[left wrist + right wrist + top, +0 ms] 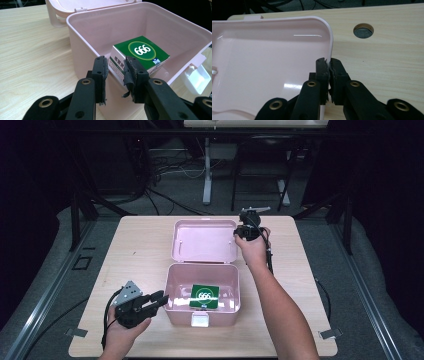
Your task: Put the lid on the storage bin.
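Nearest the high camera, the left gripper (pixel 161 298) sits low at the front left of the pale wooden surface (pixel 140 245), held in the person's left hand (pixel 122 332), its fingers (pixel 100 72) pinching the left wall of the open pink box (pixel 172 290); in the left gripper view one finger stands outside that wall and the other inside it. Inside the box lies a green carton (pixel 205 296) printed with white figures, resting on the bottom towards the front, just beside the inner finger. Behind the box its pink lid (pixel 205 240) is swung back. The right gripper (pixel 239 233), in the right hand (pixel 252 247), is at the lid's right edge, and the right gripper view shows its fingers (pixel 322 72) pressed nearly together on the thin rim of the lid. A round hole (pixel 363 30) in the surface lies beyond.
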`<state>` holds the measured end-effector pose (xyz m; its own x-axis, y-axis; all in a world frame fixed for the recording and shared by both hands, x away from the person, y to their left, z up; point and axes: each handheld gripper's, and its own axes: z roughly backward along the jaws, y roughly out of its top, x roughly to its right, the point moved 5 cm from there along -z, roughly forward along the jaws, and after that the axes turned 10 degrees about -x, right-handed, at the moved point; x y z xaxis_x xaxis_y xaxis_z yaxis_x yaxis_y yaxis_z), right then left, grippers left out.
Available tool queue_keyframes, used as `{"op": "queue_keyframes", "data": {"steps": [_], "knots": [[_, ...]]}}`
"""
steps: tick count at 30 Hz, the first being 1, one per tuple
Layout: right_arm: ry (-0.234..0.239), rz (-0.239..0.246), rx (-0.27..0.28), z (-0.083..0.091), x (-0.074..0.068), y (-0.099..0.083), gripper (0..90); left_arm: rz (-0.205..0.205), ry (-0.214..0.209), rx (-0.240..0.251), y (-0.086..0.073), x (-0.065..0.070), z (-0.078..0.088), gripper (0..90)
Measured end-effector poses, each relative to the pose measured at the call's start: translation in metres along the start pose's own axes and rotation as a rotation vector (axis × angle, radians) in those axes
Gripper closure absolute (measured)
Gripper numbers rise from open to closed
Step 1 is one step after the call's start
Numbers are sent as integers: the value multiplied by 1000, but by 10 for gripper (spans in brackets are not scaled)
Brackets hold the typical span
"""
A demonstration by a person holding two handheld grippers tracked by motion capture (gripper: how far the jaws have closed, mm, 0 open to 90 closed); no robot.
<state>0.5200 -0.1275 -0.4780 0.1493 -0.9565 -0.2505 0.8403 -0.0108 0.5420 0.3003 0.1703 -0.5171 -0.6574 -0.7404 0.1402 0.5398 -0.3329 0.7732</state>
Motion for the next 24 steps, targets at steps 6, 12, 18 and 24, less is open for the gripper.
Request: {"op": "queue_keyframes", "data": {"steps": [6,12,18,24], "knots": [[12,11,27,13,-2,0,868,3,-1,3,0,0,0,711],[12,37,61,23,-5,0,870,3,0,3,0,0,-1,712],[17,51,84,34,-8,-1,873,4,0,3,0,0,0,713],[19,68,112,43,-11,-4,874,7,3,7,0,0,-1,713]]}}
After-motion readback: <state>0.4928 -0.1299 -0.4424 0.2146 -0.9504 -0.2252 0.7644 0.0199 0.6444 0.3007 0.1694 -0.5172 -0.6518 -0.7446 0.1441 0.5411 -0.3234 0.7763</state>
